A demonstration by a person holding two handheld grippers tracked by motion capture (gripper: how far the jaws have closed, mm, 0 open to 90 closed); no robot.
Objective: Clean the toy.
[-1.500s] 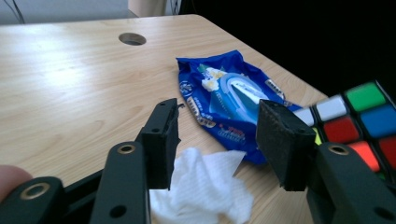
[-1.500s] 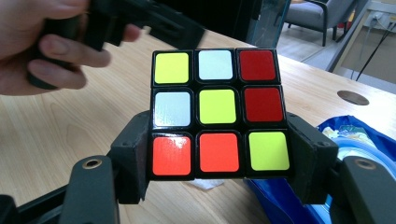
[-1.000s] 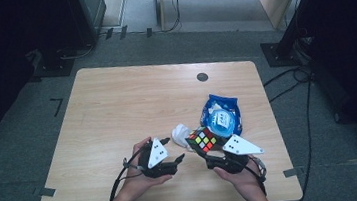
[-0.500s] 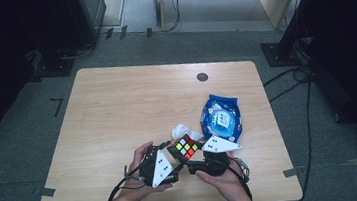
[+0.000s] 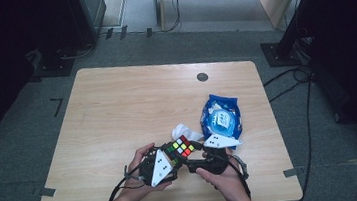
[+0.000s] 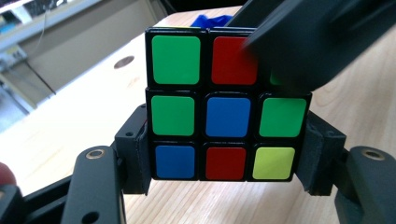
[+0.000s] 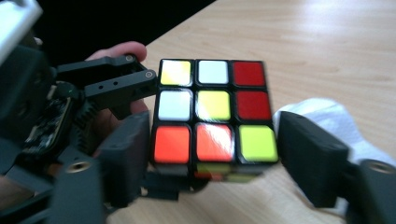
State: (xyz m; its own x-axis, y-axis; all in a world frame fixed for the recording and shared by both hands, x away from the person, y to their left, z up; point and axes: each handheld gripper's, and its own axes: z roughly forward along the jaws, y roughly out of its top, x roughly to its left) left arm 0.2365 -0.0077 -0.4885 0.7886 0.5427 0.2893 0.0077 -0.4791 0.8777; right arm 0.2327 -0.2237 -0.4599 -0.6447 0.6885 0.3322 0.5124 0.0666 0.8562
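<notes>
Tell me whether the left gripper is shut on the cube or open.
Shut on it: in the left gripper view the left gripper has both pads against the cube's bottom row, having just been closing.

Both forearms come in from the near edge, the hands side by side and close together: the left claw (image 5: 171, 157) has just been closing, its jaws flanking a thing's lower layer, while the right claw (image 5: 191, 155) has just been opening, one jaw standing off the same thing.
</notes>
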